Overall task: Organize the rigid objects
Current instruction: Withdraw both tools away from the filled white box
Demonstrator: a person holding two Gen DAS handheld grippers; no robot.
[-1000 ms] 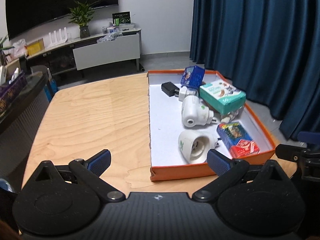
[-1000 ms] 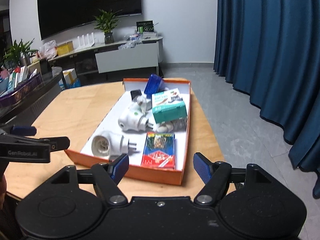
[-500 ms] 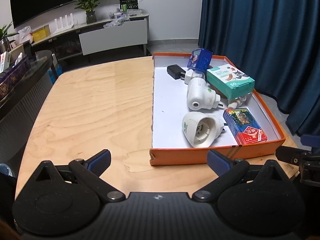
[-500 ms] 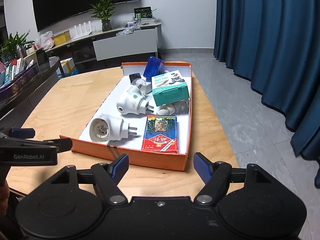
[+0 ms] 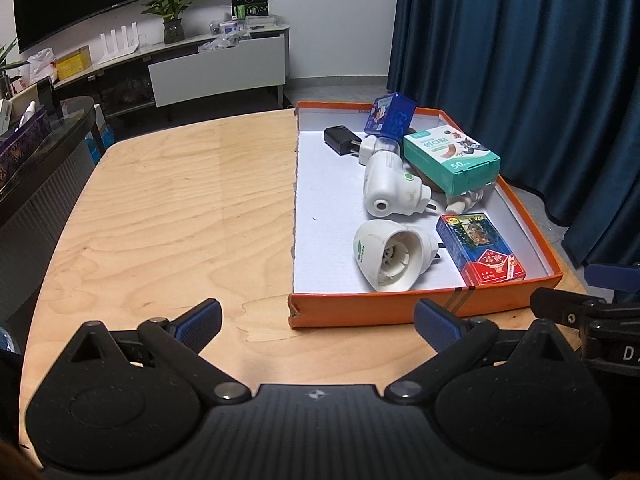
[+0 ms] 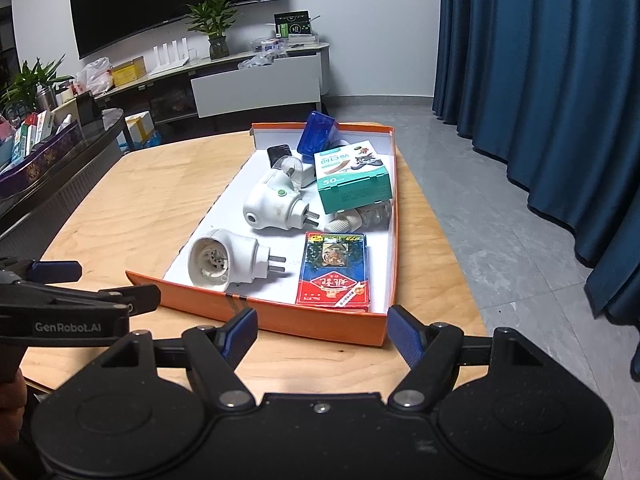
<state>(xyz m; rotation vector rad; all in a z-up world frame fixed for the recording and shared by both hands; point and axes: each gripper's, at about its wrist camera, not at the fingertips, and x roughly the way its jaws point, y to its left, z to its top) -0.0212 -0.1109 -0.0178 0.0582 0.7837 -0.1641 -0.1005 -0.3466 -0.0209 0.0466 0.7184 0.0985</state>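
Note:
An orange box lid (image 5: 400, 311) (image 6: 304, 322) lies on the right side of a wooden table (image 5: 180, 208). In it are two white plug-in devices (image 5: 390, 260) (image 5: 390, 188), a red and blue card pack (image 5: 480, 254) (image 6: 334, 268), a teal box (image 5: 452, 156) (image 6: 352, 178), a blue box (image 5: 390, 114) and a black charger (image 5: 340, 139). My left gripper (image 5: 318, 322) is open and empty, at the lid's near edge. My right gripper (image 6: 322, 330) is open and empty, just short of the lid's near right corner.
A dark blue curtain (image 6: 540, 80) hangs on the right. A low cabinet with a plant (image 5: 170, 20) and a wall TV stand at the back. A dark counter (image 5: 40, 152) with boxes borders the table's left edge. The left gripper shows in the right wrist view (image 6: 80, 304).
Both grippers have drawn back and risen a little, so the lid and its contents sit farther up in both views. Nothing in the lid has moved.

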